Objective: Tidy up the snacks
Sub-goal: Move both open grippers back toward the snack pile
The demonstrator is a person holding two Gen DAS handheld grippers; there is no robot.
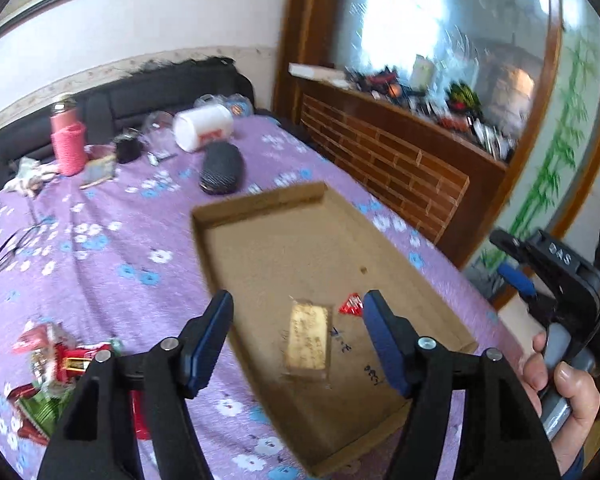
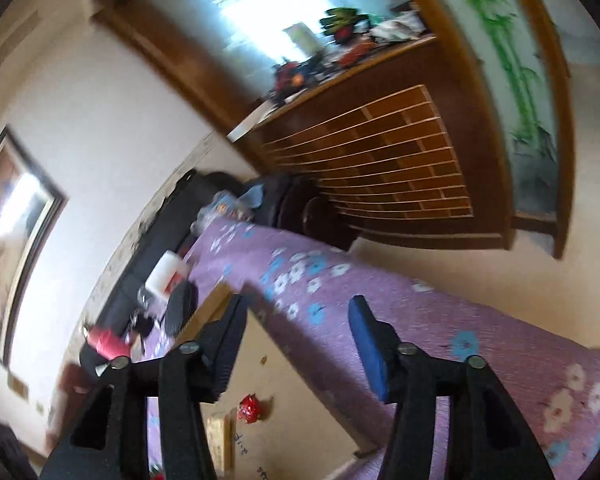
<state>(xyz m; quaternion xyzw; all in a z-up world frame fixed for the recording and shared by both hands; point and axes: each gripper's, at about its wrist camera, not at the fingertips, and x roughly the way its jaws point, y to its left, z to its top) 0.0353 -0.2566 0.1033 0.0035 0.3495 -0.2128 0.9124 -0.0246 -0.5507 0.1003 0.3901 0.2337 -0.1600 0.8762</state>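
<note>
A shallow cardboard tray lies on the purple flowered tablecloth. Inside it lie a small red wrapped snack and a tan label patch. My left gripper is open and empty above the tray's near half. A pile of red and green snack packets lies on the cloth at the lower left. My right gripper is open and empty, tilted above the tray's right edge; the red snack and tray floor show below it. The right gripper also shows in the left wrist view, held by a hand.
At the table's far end stand a pink bottle, a white jar on its side, a black case and small clutter. Glasses lie at the left. A wooden cabinet with clutter on top stands right of the table.
</note>
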